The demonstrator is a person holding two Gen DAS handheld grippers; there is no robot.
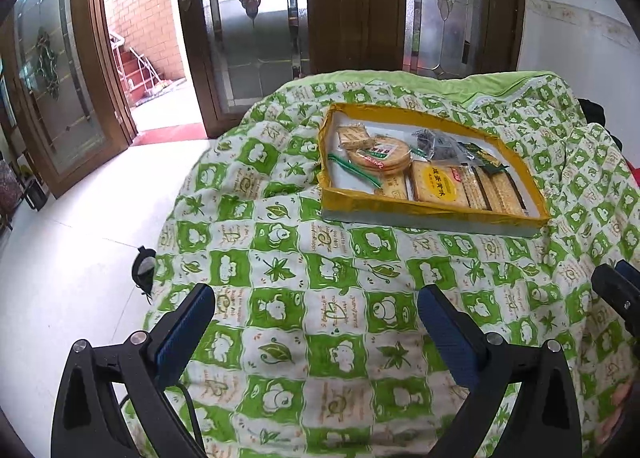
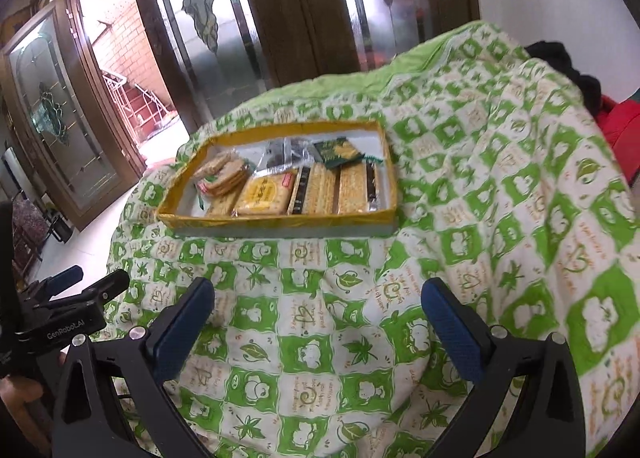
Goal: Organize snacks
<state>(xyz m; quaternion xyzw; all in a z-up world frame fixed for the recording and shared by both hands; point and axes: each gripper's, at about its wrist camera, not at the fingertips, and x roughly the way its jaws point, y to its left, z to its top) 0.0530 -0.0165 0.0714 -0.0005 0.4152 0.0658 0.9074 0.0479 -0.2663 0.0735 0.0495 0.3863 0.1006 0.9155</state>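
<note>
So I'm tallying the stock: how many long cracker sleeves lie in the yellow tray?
2, side by side at the tray's right end: one beside the yellow packet, one further right. Others may hide underneath.

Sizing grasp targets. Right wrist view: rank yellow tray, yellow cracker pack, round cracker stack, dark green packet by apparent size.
1. Yellow tray, largest by far.
2. Yellow cracker pack.
3. Round cracker stack, close to the pack; partly overlapped, so unsure.
4. Dark green packet, smallest.

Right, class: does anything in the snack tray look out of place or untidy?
Yes. In the yellow tray, the round crackers lie heaped and the dark green packet sits askew, while the long cracker packs lie in neat rows.
</note>
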